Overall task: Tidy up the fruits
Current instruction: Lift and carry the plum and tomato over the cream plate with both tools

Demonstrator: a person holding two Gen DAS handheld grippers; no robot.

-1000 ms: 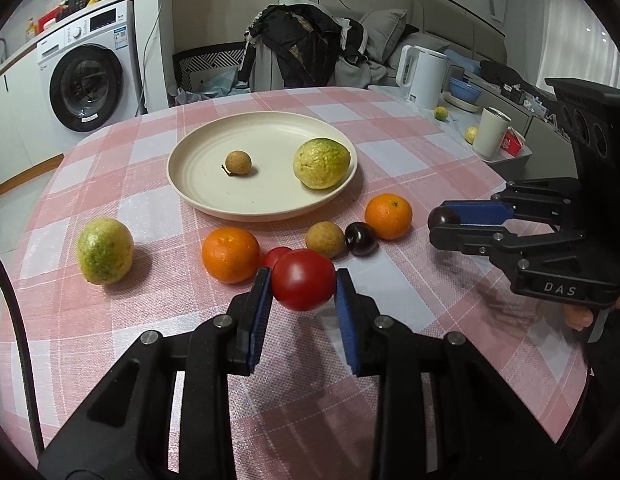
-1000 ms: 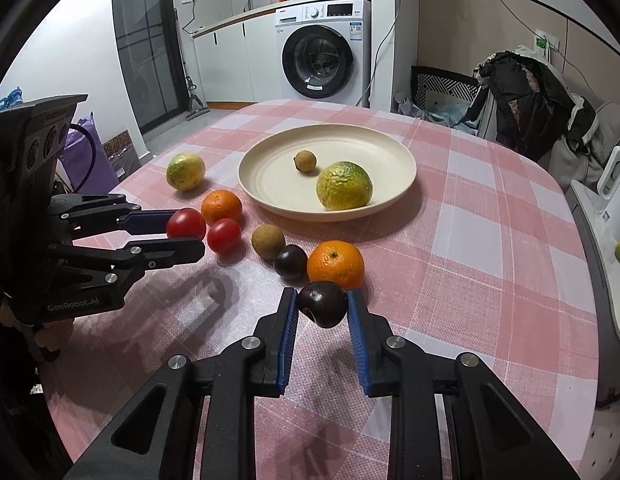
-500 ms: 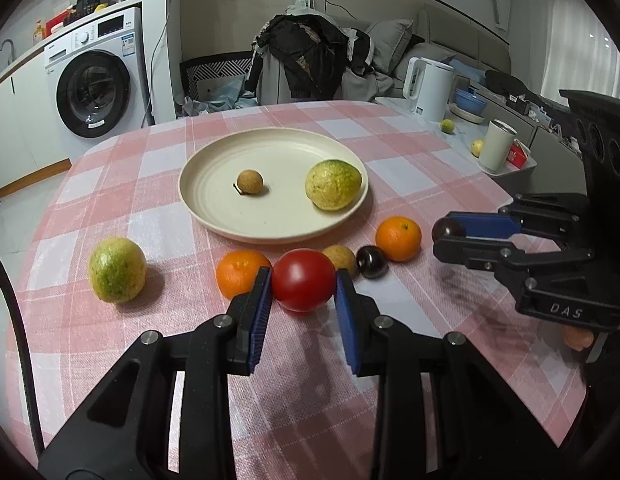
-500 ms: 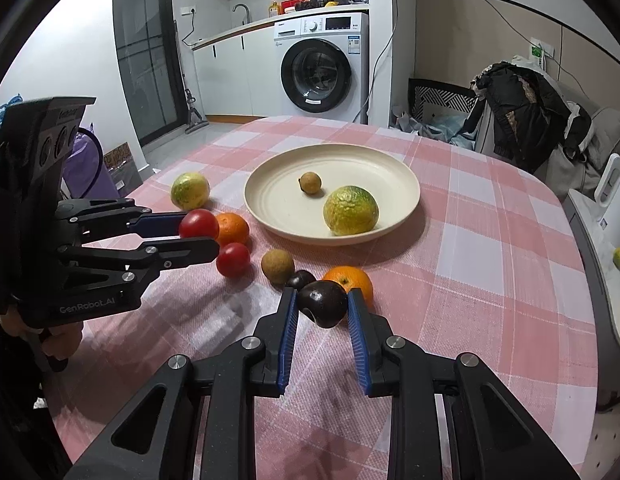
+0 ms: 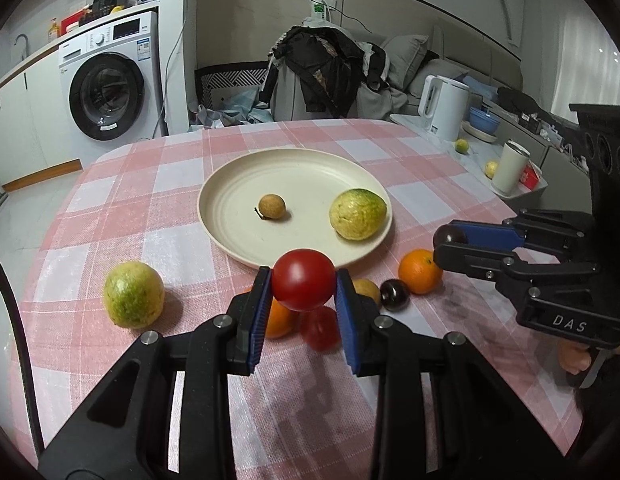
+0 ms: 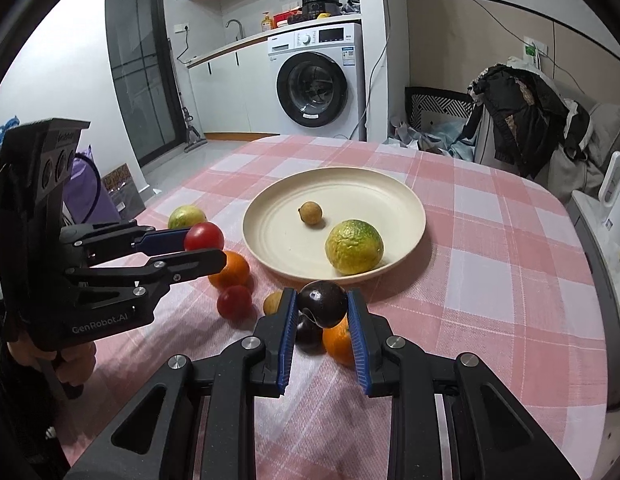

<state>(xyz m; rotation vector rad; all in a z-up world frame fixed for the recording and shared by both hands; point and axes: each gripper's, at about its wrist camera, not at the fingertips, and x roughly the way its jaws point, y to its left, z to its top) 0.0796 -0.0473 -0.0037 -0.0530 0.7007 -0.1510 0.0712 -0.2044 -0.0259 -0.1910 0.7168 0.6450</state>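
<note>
My left gripper point(image 5: 303, 280) is shut on a red tomato point(image 5: 303, 279), held above the table just short of the cream plate point(image 5: 229, 196). My right gripper point(image 6: 322, 305) is shut on a dark plum point(image 6: 322, 303), also lifted, near the plate's point(image 6: 374, 188) front rim. On the plate lie a small brown longan point(image 5: 272, 207) and a green-yellow citrus point(image 5: 358, 219). Loose on the checked cloth are a green-yellow fruit point(image 5: 133, 294), two oranges point(image 5: 420, 271) point(image 6: 229, 269), a second tomato point(image 6: 234, 301), a second plum point(image 5: 394, 294) and a small brown fruit point(image 6: 272, 302).
The round table point(image 5: 149, 184) wears a pink checked cloth. A side counter at the right carries a white kettle point(image 5: 444, 107), a mug point(image 5: 510, 167) and bowls. A washing machine point(image 5: 109, 92) and a chair heaped with clothes point(image 5: 330, 76) stand beyond the far edge.
Both grippers have risen from the cloth, each carrying its fruit, and now sit higher and closer to the plate's near rim. The other fruits have stayed where they were.
</note>
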